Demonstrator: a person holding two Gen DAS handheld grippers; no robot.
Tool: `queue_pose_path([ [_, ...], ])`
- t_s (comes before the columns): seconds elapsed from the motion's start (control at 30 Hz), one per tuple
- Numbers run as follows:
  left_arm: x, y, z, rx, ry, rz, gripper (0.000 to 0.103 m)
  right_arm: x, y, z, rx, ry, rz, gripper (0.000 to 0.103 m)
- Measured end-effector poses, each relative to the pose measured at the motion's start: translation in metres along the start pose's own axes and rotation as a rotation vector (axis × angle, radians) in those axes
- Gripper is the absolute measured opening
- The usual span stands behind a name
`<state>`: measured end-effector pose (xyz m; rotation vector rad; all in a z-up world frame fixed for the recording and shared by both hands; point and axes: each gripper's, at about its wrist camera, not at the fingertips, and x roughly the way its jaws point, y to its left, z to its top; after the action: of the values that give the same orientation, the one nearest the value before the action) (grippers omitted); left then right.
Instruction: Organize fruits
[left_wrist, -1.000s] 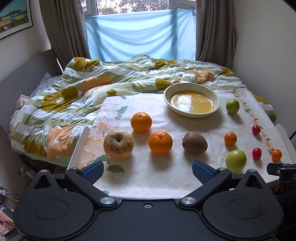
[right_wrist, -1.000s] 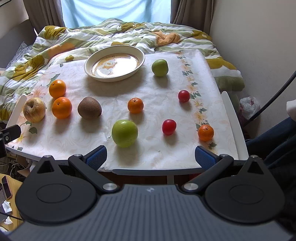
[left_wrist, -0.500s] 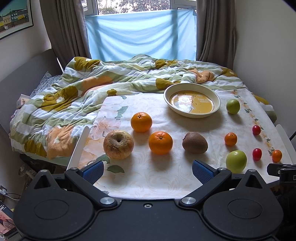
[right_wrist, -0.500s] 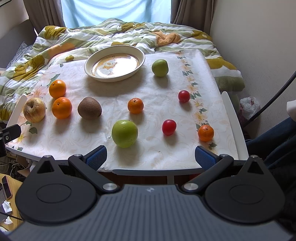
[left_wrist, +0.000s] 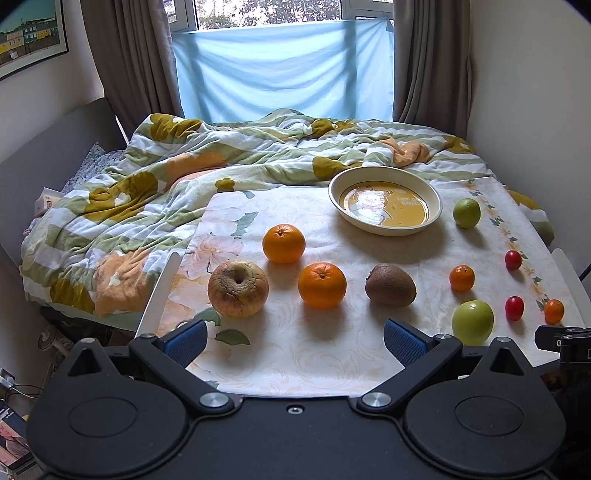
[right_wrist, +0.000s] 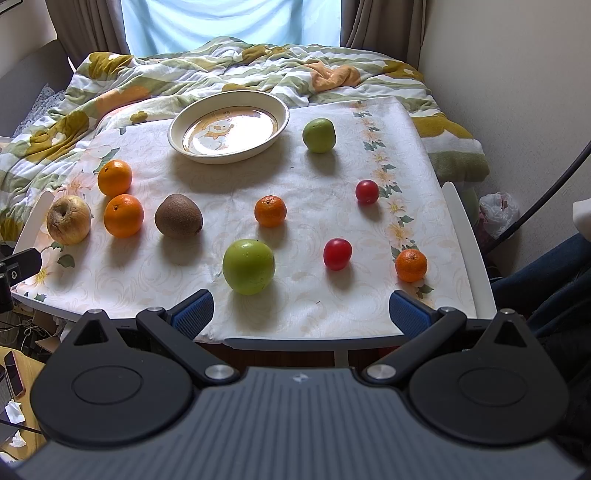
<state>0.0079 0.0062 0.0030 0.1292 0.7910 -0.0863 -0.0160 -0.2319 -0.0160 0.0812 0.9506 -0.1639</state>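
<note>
Both jaws spread wide, nothing held, hovering at bench near edge. Large green apple (right_wrist: 248, 271) lies just ahead, left of centre, of right gripper (right_wrist: 301, 314); nearer than left gripper (left_wrist: 293, 341). Bowl (right_wrist: 282, 122) far side, empty. Apple round, no long axis.

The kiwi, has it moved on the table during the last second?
No. The kiwi lies in the same spot, beside the nearer orange and in front of the plate.
</note>
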Motion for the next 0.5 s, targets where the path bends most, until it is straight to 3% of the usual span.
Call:
queue_pose_path([
  [0.37,-0.003,0.004,0.004,-0.009,-0.003,-0.004,0.103,-0.001,0.0,0.002,-0.001,-0.005,0.0,0.103],
  [0.5,-0.002,0.002,0.005,-0.017,0.02,0.036,0.103,-0.003,0.0,0.01,-0.016,-0.012,0.012,0.103],
])
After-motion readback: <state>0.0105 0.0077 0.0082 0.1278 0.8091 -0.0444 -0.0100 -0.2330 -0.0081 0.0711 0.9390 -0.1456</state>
